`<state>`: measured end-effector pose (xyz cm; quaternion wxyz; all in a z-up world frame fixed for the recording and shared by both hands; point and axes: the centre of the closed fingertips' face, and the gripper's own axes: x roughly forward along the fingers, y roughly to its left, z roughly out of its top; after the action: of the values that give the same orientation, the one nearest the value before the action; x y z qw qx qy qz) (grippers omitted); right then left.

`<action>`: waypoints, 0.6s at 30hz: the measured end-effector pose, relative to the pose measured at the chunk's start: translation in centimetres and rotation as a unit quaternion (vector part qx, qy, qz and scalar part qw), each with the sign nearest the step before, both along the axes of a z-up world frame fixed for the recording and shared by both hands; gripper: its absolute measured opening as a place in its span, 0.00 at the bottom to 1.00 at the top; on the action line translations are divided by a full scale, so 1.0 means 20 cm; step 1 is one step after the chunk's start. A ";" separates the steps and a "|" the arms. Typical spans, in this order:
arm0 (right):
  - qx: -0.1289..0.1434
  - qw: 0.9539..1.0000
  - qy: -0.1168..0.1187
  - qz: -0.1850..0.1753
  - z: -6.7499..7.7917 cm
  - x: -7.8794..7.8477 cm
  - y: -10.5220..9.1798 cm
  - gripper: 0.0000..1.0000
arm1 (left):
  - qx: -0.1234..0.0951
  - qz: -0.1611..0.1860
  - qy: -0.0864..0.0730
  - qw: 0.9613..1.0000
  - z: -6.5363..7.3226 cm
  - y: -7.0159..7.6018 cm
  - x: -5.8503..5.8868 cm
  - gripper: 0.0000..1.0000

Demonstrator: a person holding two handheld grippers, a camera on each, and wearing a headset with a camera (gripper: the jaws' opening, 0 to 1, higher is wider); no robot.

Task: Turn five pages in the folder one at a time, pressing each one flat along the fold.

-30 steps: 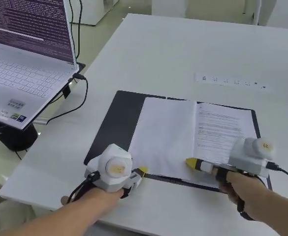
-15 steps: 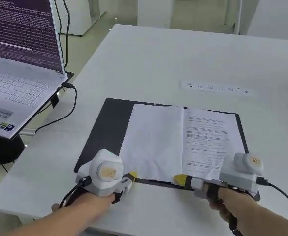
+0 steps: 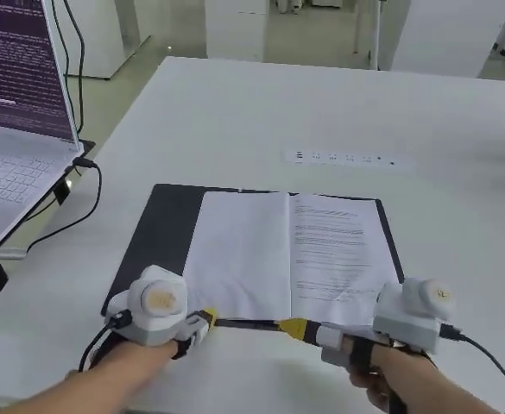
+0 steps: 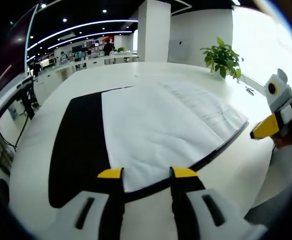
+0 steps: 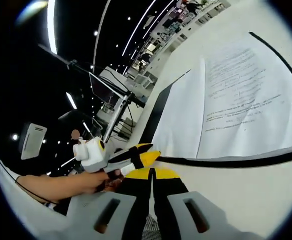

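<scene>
The black folder (image 3: 153, 241) lies open on the white table, with a blank white page (image 3: 235, 254) on its left and a printed page (image 3: 338, 254) on its right. My left gripper (image 3: 202, 319) is open at the near edge of the blank page, its jaws apart just short of the paper (image 4: 150, 130), with nothing between them. My right gripper (image 3: 293, 329) is shut and empty, its yellow tip at the folder's near edge below the fold. In the right gripper view its jaws (image 5: 153, 174) are closed together, and the left gripper (image 5: 141, 156) points in from the left.
An open laptop (image 3: 10, 129) stands at the far left, with a black cable (image 3: 71, 216) trailing beside the folder. A white power strip (image 3: 343, 159) lies beyond the folder. The table's near edge runs just under both hands. Potted plant (image 4: 224, 59) far off.
The head camera has tilted and shifted, so the folder sits more central. The right gripper has drawn back from the printed page to the folder's near edge. The left gripper has stayed by the blank page's corner.
</scene>
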<state>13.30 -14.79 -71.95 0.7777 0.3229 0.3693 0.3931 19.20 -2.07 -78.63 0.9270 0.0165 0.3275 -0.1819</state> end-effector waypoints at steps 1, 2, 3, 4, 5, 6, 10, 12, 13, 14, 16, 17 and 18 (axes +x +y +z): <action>0.001 1.000 -0.012 -0.007 0.03 0.00 -0.01 0.00 | -0.004 0.006 0.015 1.000 0.00 0.00 -0.01 0.37; -0.003 1.000 -0.018 -0.017 0.06 -0.01 -0.04 0.00 | -0.005 0.007 0.028 1.000 0.01 0.00 -0.03 0.39; -0.012 0.999 -0.030 -0.032 0.08 0.00 -0.07 0.00 | -0.012 0.010 0.040 0.999 0.01 0.00 -0.05 0.40; -0.016 0.998 -0.043 -0.051 0.11 0.00 -0.11 0.01 | -0.022 0.010 0.047 0.999 0.03 -0.01 -0.06 0.41; -0.015 0.997 -0.052 -0.059 0.14 -0.01 -0.13 0.05 | -0.025 0.009 0.047 0.999 0.05 -0.01 -0.07 0.42; -0.022 0.996 -0.056 -0.064 0.15 -0.02 -0.15 0.07 | -0.028 0.009 0.043 0.999 0.08 -0.01 -0.07 0.43; -0.043 0.991 -0.083 -0.095 0.22 -0.04 -0.27 0.18 | -0.052 0.003 0.020 0.998 0.23 -0.05 -0.09 0.44; -0.057 0.989 -0.087 -0.104 0.24 -0.05 -0.32 0.30 | -0.061 0.005 0.001 0.998 0.32 -0.06 -0.10 0.46; -0.061 0.986 -0.103 -0.118 0.28 -0.04 -0.35 0.36 | -0.067 0.007 -0.005 0.998 0.35 -0.06 -0.11 0.46; -0.060 0.984 -0.109 -0.124 0.31 -0.04 -0.38 0.43 | -0.074 0.005 -0.015 0.997 0.40 -0.06 -0.12 0.47; -0.062 0.983 -0.115 -0.130 0.35 -0.05 -0.40 0.50 | -0.070 0.001 -0.026 0.997 0.46 -0.06 -0.14 0.50; -0.071 0.981 -0.126 -0.126 0.38 -0.05 -0.42 0.51 | -0.067 0.000 -0.034 0.997 0.49 -0.05 -0.16 0.53; -0.084 0.979 -0.138 -0.124 0.39 -0.04 -0.43 0.52 | -0.068 0.002 -0.040 0.997 0.52 -0.04 -0.17 0.55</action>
<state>12.41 -23.40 -64.18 0.8884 0.2421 0.2469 0.3019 15.84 -2.83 -68.23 0.9386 -0.0397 0.2774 -0.2010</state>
